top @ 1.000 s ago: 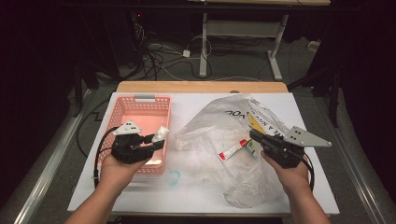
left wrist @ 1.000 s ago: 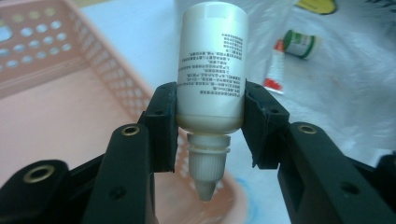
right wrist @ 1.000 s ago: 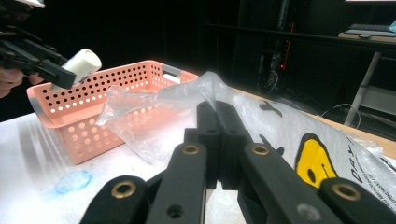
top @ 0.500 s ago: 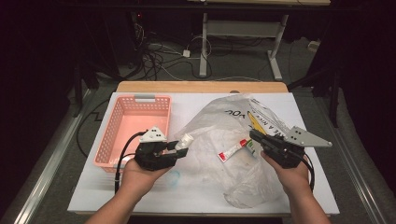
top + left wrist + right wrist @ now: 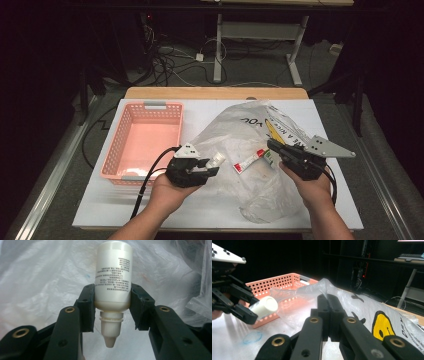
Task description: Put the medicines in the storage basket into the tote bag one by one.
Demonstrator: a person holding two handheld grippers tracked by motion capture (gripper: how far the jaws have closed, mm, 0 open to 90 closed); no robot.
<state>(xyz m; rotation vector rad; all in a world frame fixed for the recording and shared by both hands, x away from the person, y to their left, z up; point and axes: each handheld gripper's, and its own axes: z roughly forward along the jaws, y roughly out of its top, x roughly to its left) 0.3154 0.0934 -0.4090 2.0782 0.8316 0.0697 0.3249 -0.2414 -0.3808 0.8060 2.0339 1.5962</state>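
The left gripper (image 5: 212,164) is holding a small white bottle (image 5: 113,280), its jaws clamped on the bottle's lower body just above the ribbed cap, which is pointing back toward the hand. In the high view the white bottle (image 5: 217,159) is sitting between the near right corner of the pink basket (image 5: 150,106) and the left fringe of the clear plastic bag (image 5: 235,130), closer to the table's (image 5: 210,220) near edge than its far one. The bottle is pointing toward the bag, not the basket.

The right gripper (image 5: 272,146) is pinching a fold of the bag; in the right gripper view its jaws are standing pressed together with the film rising up between them (image 5: 328,302), so it is probably keeping the bag's mouth lifted. A red and white tube (image 5: 252,160) is lying on or inside the bag, just beside those jaws; I cannot tell which side of the film it is on.

Judging by how things lie, the work looks like moving items between the basket and the bag, and the basket's floor is showing no items in it. The bottle is gripped and in the air but not yet set down anywhere, so placing it is what is left, along with whatever is to be done with the tube. Whether the bottle is heading into the bag or out of it cannot be told from this moment
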